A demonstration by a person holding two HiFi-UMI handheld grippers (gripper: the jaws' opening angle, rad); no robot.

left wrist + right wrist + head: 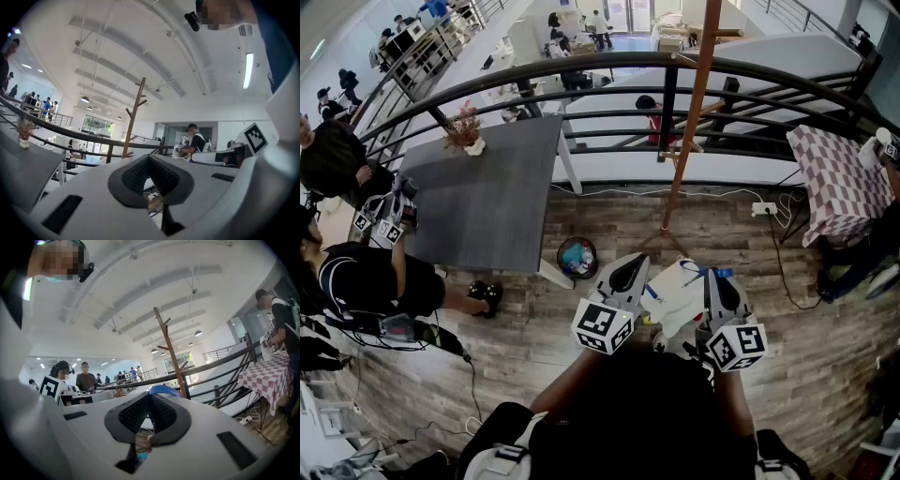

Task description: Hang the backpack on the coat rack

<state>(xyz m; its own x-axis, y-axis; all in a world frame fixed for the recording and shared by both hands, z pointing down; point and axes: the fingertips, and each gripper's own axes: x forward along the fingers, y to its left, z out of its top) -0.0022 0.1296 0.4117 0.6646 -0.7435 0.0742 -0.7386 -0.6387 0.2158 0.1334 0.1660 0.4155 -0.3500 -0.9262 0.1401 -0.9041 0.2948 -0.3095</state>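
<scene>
The white backpack (675, 298) hangs between my two grippers above the wooden floor. Its blue top loop (695, 271) runs to my right gripper (715, 284), whose jaws are shut on the blue loop (164, 390) in the right gripper view. My left gripper (628, 270) sits at the backpack's left edge; its pads (136, 176) meet and no fabric shows between them. The brown wooden coat rack (692, 112) stands just ahead by the railing, its base (664, 234) on the floor. It rises with bare pegs in both gripper views (133, 117) (171, 352).
A curved black railing (609, 64) runs behind the rack. A grey table (487, 187) stands to the left with a small plant (466, 128), and a round bin (577, 257) is at its corner. A seated person (366, 281) is far left. A checkered table (839, 178) and power strip (763, 208) are at right.
</scene>
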